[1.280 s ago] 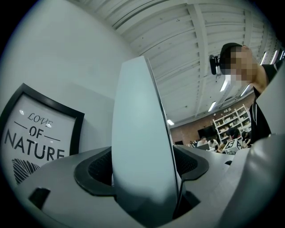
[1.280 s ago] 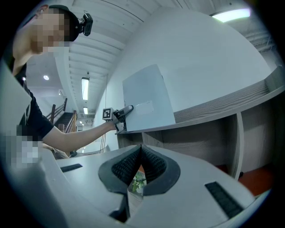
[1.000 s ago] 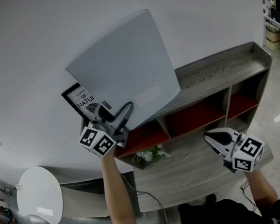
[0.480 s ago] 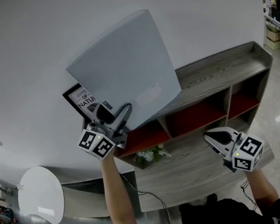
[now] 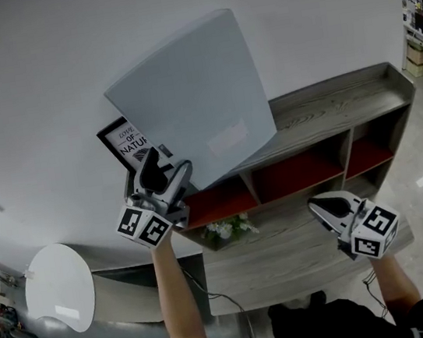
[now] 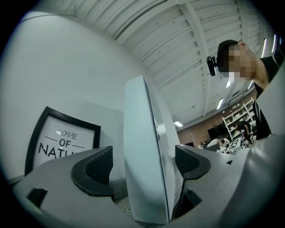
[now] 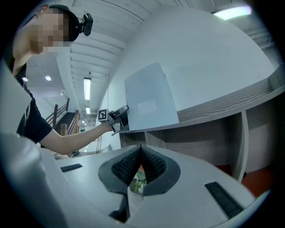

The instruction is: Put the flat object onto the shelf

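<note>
The flat object is a large pale grey panel (image 5: 193,100). It stands on its lower edge on the top of the grey wooden shelf (image 5: 344,105) and leans back against the white wall. My left gripper (image 5: 168,168) is at the panel's lower left corner. In the left gripper view the panel (image 6: 147,147) stands edge-on between the jaws, and both pads stand a little apart from it, so the gripper is open. My right gripper (image 5: 317,207) hangs low at the right in front of the shelf, shut on nothing. From there the panel (image 7: 149,98) shows far off.
A black-framed print (image 5: 124,146) leans on the wall just left of the panel, close behind my left gripper. The shelf has red-backed compartments (image 5: 295,175), and a small white-flowered plant (image 5: 225,233) stands in one. A white round table (image 5: 57,294) sits low at the left.
The left gripper's jaws have spread apart from the panel and the gripper has drawn back a little down and left. The panel stays leaning on the wall. The right gripper has not moved.
</note>
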`<state>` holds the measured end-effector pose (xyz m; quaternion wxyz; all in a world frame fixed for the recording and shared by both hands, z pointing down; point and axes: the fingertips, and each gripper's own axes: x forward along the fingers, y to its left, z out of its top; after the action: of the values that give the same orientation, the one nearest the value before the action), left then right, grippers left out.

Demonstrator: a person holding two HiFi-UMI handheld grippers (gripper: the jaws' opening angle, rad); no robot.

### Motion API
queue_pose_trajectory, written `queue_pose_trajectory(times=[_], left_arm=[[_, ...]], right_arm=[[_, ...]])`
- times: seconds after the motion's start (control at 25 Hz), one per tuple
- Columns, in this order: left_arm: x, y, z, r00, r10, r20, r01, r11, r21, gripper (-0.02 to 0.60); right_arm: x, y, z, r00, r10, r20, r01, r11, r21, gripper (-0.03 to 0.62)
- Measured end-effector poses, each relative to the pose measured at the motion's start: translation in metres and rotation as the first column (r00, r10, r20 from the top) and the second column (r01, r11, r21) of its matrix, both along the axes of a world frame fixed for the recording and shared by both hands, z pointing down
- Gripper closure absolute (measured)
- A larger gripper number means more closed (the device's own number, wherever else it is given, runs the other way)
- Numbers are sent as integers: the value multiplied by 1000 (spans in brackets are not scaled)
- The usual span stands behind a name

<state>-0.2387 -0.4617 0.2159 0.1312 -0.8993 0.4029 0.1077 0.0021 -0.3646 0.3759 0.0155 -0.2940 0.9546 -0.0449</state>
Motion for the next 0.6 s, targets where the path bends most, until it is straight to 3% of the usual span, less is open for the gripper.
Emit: queue_pose_trajectory(times=[0.28,0.6], left_arm=[[-1,28,3,999,-34,13,33,999,26,152],[23,70,8,1000,-22,21,21,997,74,152]], right_arm=[[-2,3,0,1000,-2,-1,2,1000,2,582],[-9,9,0,1000,-15,3,15,1000,4,582]])
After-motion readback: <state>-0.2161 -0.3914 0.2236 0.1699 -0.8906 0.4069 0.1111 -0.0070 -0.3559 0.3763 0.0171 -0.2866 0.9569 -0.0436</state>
